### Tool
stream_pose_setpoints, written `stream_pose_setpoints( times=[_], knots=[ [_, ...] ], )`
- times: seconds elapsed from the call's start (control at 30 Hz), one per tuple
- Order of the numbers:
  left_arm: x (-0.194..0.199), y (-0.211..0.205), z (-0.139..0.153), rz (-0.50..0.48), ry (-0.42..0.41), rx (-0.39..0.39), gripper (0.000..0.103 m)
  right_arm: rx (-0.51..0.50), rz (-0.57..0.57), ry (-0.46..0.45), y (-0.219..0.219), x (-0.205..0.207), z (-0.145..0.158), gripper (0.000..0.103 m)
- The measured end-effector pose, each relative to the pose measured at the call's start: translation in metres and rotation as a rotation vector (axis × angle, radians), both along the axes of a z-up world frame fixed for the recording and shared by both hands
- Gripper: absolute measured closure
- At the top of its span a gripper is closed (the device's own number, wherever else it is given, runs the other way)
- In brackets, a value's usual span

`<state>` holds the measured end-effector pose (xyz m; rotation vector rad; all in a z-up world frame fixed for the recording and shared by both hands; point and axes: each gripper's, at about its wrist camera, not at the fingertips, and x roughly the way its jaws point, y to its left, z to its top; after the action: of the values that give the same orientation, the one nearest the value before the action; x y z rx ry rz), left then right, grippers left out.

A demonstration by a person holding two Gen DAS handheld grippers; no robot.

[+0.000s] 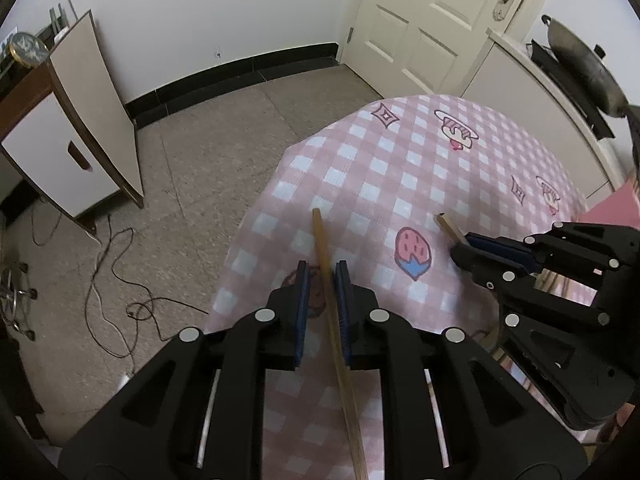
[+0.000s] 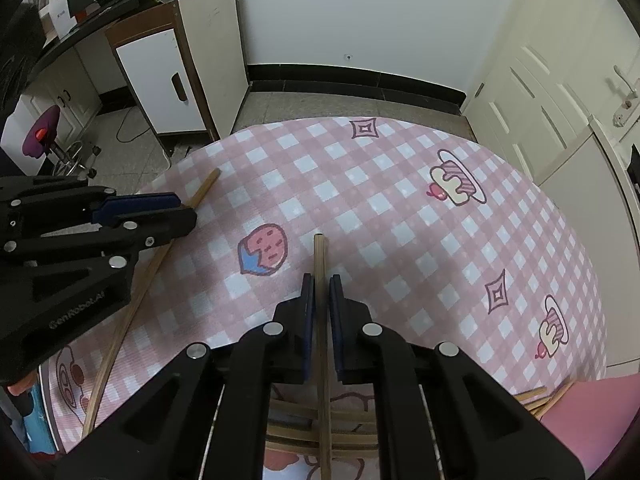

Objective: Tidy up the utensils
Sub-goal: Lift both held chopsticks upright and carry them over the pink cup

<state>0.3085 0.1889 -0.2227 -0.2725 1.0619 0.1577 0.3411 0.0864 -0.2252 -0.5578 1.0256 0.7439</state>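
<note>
Two wooden chopsticks are in play on a pink checked tablecloth (image 2: 400,216). One chopstick (image 1: 319,232) runs between the fingers of my left gripper (image 1: 322,268). The gripper is open, with a gap showing beside the stick. The right wrist view shows this chopstick (image 2: 208,186) lying flat on the cloth under the left gripper (image 2: 186,210). My right gripper (image 2: 321,280) is shut on the second chopstick (image 2: 319,252), whose end sticks out past the fingertips. In the left wrist view that gripper (image 1: 460,246) sits to the right, with the stick's end (image 1: 445,223) pointing up-left.
Several more chopsticks (image 2: 296,416) lie heaped below the right gripper, beside a pink surface (image 2: 580,420). Beyond the table edge are a tiled floor with loose cables (image 1: 120,272), a white-fronted cabinet (image 1: 60,160), a door (image 1: 420,20) and a wok (image 1: 580,64) on a counter.
</note>
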Motion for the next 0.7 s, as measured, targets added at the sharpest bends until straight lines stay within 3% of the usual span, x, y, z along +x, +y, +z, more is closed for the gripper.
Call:
stream_pose_setpoints(
  times=[0.23,0.33,0.43,0.57,0.7],
  knots=[
    [0.007,-0.004,0.000,-0.008,-0.007,0.038,0.088,0.013,-0.008,-0.023,-0.003,-0.002,-0.002,0.099],
    [0.004,-0.003,0.000,-0.009,-0.033,0.051,0.095,0.024,-0.017,-0.030,-0.005,-0.006,-0.001,0.099],
    [0.001,0.004,0.002,0.010,-0.062,-0.018,0.097,0.044,-0.029,-0.053,-0.010,-0.010,0.007,0.099],
    [-0.008,-0.002,0.019,-0.004,-0.119,-0.038,0.097,0.089,-0.031,-0.089,-0.024,-0.019,0.029,0.099],
    [-0.024,-0.015,0.056,-0.034,-0.205,-0.053,0.098,0.141,-0.037,-0.140,-0.040,-0.033,0.058,0.099]
  ],
)
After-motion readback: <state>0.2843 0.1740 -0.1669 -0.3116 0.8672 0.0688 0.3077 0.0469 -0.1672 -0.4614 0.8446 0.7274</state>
